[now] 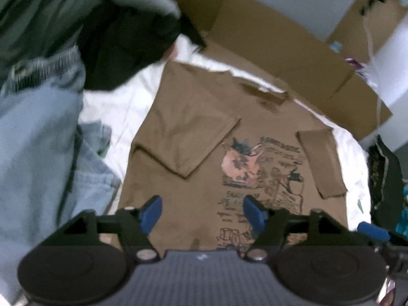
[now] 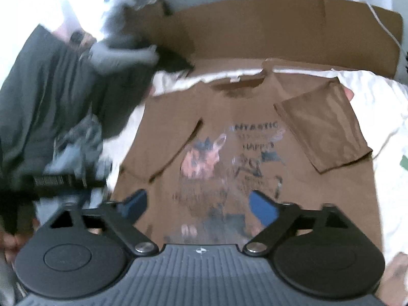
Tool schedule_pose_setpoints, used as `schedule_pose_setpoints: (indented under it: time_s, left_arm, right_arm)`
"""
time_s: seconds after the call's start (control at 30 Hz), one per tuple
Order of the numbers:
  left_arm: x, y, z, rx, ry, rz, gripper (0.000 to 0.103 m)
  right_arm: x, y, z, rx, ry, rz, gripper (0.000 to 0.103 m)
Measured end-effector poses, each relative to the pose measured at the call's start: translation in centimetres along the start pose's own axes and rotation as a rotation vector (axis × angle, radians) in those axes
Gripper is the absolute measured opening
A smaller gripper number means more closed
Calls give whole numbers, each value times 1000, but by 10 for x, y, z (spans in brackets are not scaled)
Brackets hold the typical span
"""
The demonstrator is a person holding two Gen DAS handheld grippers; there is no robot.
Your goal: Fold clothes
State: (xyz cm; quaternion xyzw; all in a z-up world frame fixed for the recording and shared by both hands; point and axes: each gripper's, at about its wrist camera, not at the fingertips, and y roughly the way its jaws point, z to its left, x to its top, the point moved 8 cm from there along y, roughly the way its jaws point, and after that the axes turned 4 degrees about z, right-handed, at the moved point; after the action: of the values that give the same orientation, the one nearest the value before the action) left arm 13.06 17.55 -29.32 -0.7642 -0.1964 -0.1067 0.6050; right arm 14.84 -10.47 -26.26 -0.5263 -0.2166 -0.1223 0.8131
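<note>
A brown printed T-shirt (image 1: 204, 183) lies flat, front up, on a white sheet (image 1: 119, 102), with both short sleeves folded in over the chest. It also shows in the right wrist view (image 2: 229, 117). My left gripper (image 1: 202, 213) is open and empty, above the shirt's lower part. My right gripper (image 2: 199, 207) is open and empty, above the shirt's lower middle over the print. The tip of the right gripper (image 1: 373, 230) shows at the right edge of the left wrist view.
A heap of other clothes lies left of the shirt: light blue jeans (image 1: 38, 148), a dark garment (image 1: 122, 46) and a dark green one (image 2: 51, 97). Open cardboard boxes (image 1: 280, 43) (image 2: 280, 28) stand behind the shirt. A dark item (image 1: 385, 178) lies at the right.
</note>
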Motion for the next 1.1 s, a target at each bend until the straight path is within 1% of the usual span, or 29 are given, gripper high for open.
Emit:
schedule_pose_setpoints:
  time_s: [0.07,0.17,0.27,0.33,0.47,0.63,0.73,0.9,1.0,1.1]
  left_arm:
    - [1,-17,-3,17,19,-31,85]
    - [-1,-36,-6,28,41,-54,89]
    - [-6,-51,-9,26,75,-62,90]
    - [-8,-59,-9,55,95,-73,89]
    - [-14,-76,-1,56,81,-89,89]
    - [-21,-97,10,58,64,-108,89]
    - [-25,-109,28,110,50,-105,89]
    - [-32,-130,56,143,48,-104,89]
    - [-37,-140,68,174,55,-108,89]
    - [-43,-150,79,181,36,-105,89]
  right_arm:
    - [-7,-12,-1,2,-25,46,98]
    - [-11,-37,-4,2,-47,67,100]
    - [-11,-70,-8,-32,-52,38,100]
    - [-13,-87,-13,-44,-37,28,100]
    - [-19,-111,-24,-57,-19,47,100]
    - [-14,-140,-36,-106,-33,8,100]
    - [-8,-158,-45,-123,-30,-20,100]
    - [-7,-183,-53,-126,-34,-53,100]
    - [-9,-190,-54,-130,-41,-55,100]
    - [-8,-194,-51,-148,-37,-43,100]
